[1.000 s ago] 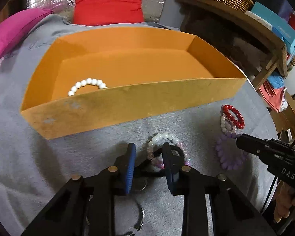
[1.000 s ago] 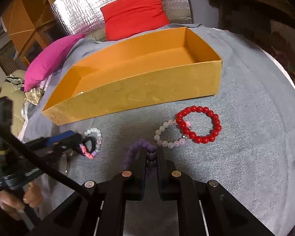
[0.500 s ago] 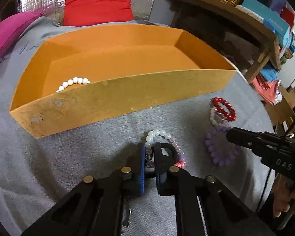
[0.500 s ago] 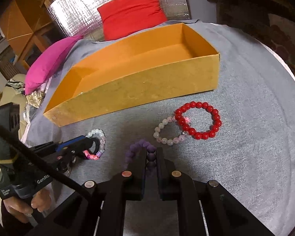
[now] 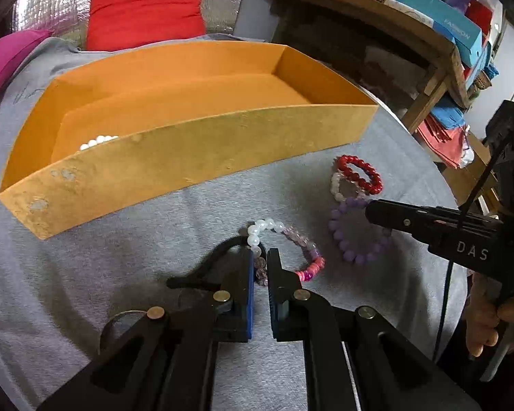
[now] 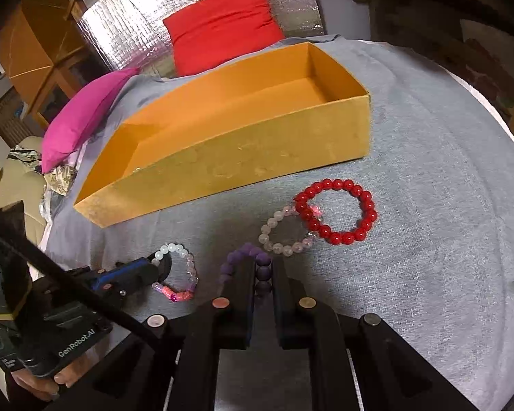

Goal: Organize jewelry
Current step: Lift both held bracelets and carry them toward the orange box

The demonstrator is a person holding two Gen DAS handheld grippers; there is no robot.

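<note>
The left hand-held gripper (image 5: 259,264) is pinching, jaws nearly together, the white-to-pink beaded bracelet (image 5: 288,250) lying on the grey cloth-covered worktop (image 5: 120,257). The right hand-held gripper (image 6: 263,275) is likewise clamping the purple beaded bracelet (image 6: 253,267). The long orange cardboard box (image 5: 188,157) is holding a white pearl strand (image 5: 97,141), showing only in the left wrist view. The red beaded bracelet (image 6: 337,210) is overlapping a pale pink one (image 6: 282,231) just in front of the box.

Left gripper (image 5: 259,263) apparently on mixed-bead bracelet (image 5: 301,243)
</note>
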